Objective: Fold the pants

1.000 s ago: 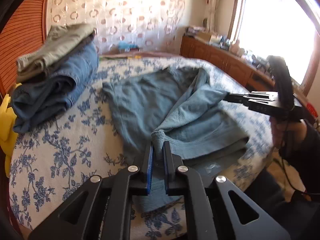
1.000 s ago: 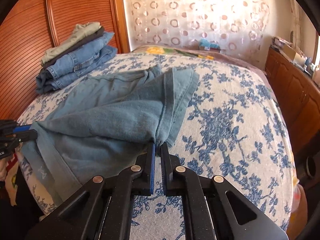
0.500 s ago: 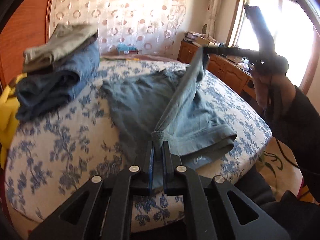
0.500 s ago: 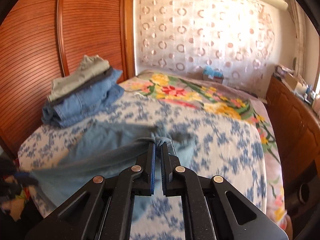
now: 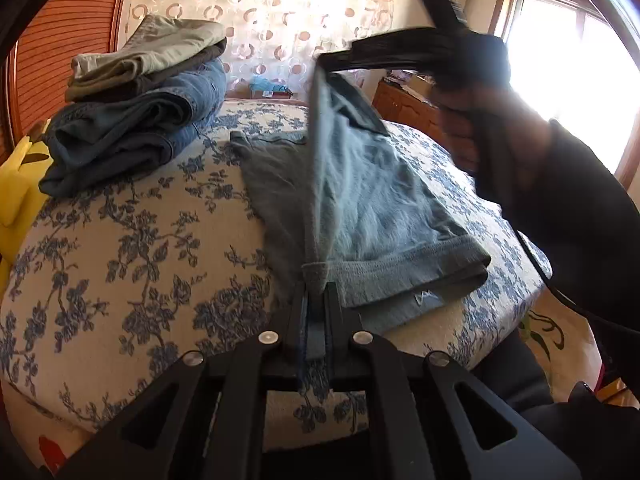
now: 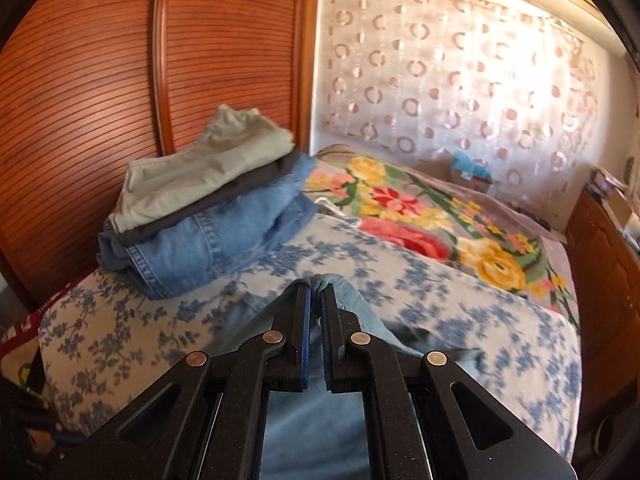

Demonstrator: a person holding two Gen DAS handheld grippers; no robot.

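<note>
Teal-blue pants [image 5: 360,208] lie partly folded on the flowered bedspread [image 5: 132,248]. My left gripper [image 5: 316,292] is shut on a corner of their near edge, low over the bed. My right gripper [image 6: 316,300] is shut on the far end of the same edge and holds it high, so the fabric runs taut between the two; it also shows in the left wrist view [image 5: 332,66], blurred, above the pants. In the right wrist view the pants [image 6: 352,312] hang below the fingers.
A stack of folded jeans and khaki trousers [image 5: 136,104] sits at the bed's left by the wooden wardrobe [image 6: 120,80]. A floral blanket [image 6: 420,216] covers the far bed. A wooden cabinet [image 5: 404,104] and window stand right. A yellow object [image 5: 20,184] lies far left.
My right gripper has lifted its end of the pants up and swung it left over the garment. The left gripper kept its hold and stayed low near the bed's front edge.
</note>
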